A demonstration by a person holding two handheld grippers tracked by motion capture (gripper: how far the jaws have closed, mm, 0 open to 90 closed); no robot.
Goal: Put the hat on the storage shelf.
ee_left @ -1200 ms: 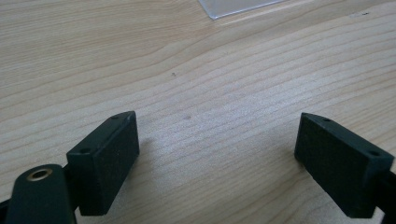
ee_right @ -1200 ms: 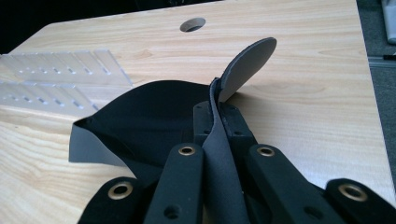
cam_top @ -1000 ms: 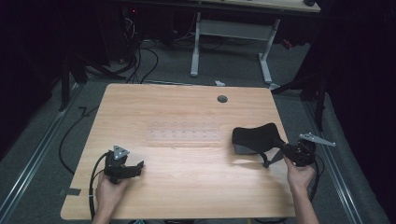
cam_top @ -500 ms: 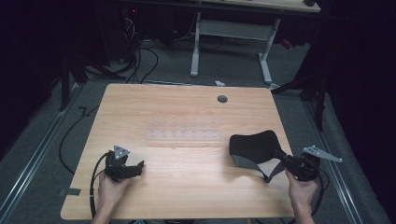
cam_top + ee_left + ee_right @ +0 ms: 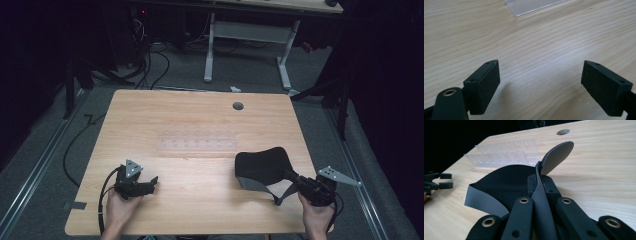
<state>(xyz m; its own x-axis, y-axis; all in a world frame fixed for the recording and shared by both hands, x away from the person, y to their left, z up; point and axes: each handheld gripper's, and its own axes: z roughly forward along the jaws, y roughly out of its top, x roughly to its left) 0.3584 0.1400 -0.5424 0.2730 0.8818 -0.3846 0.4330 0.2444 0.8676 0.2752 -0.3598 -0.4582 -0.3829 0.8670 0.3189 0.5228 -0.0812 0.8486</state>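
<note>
At lower right of the high view, the right gripper [image 5: 295, 181] is clamped on the edge of a black mouse pad [image 5: 262, 165]; in the right gripper view the jaws pinch the sheet [image 5: 506, 182], its grey underside curling up at two corners. Most of the pad lies on the wooden table [image 5: 200, 125], right of centre, its gripped edge lifted. Just beyond it lies a clear plastic tray [image 5: 196, 143], mid-table. At lower left, the left gripper [image 5: 150, 183] rests on the table, jaws spread wide apart, nothing between them, bare wood ahead [image 5: 541, 82]. A round hole [image 5: 238, 106] sits near the table's far edge.
</note>
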